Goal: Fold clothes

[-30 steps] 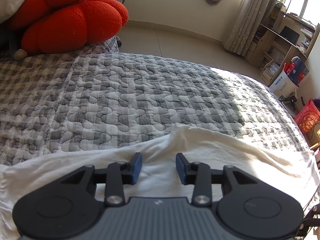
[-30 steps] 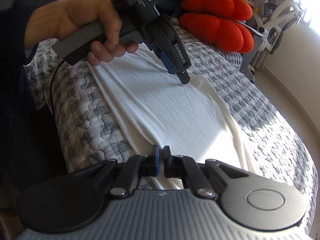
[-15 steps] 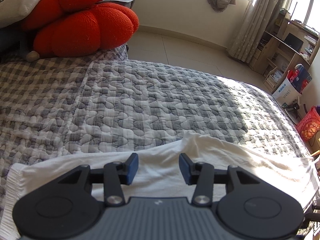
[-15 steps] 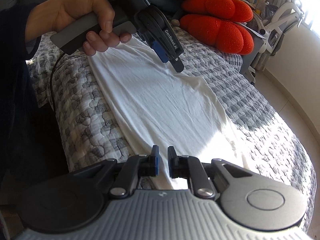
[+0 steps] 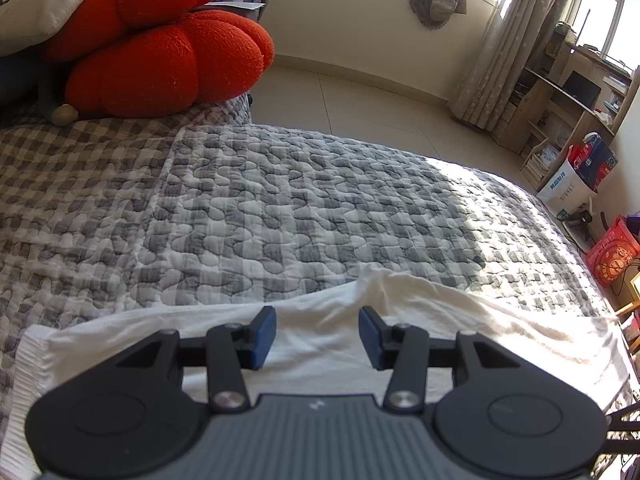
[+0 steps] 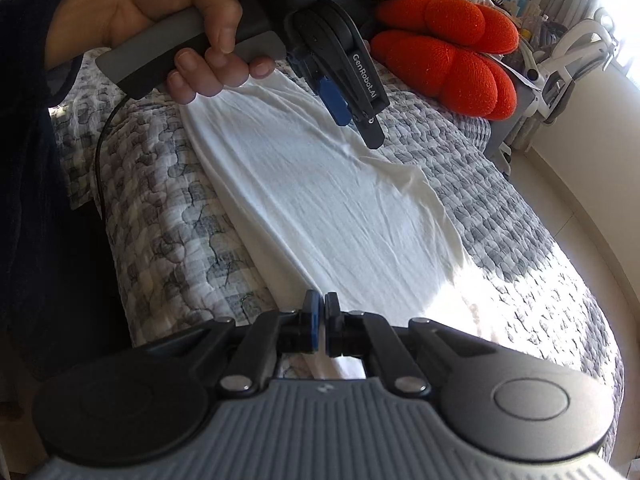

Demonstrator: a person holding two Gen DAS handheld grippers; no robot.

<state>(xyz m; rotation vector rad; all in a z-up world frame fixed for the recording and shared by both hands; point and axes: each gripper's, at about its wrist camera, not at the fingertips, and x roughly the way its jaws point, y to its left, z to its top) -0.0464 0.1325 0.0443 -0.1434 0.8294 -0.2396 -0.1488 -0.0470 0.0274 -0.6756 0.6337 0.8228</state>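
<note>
Your left gripper (image 5: 318, 338) has its blue-padded fingers (image 5: 262, 334) spread apart, hanging just over the white garment (image 6: 328, 200) with nothing between the pads. Your right gripper (image 6: 321, 326) has just been closing: its jaws now stand pressed together at the near end of the garment, and whether any cloth is caught between them you cannot tell from the right wrist view. Both tools are matte black plastic with ribbed grey housings and round pivot discs; your left hand (image 6: 160, 28) wraps the smooth grey handle. The garment is thin, soft white knit, finely creased along its length, lying as a long flattened strip along the near edge of the bed. Its far edge rises into a small peaked ridge ahead of the left fingers, and a ribbed band shows at the end on the left. Beneath it the quilted bedspread (image 5: 280, 208) is grey-and-white check, stitched in puffy wavy cells. A plump, lobed orange plush cushion (image 5: 160, 52) of nubbly fabric sits at the head of the bed.
</note>
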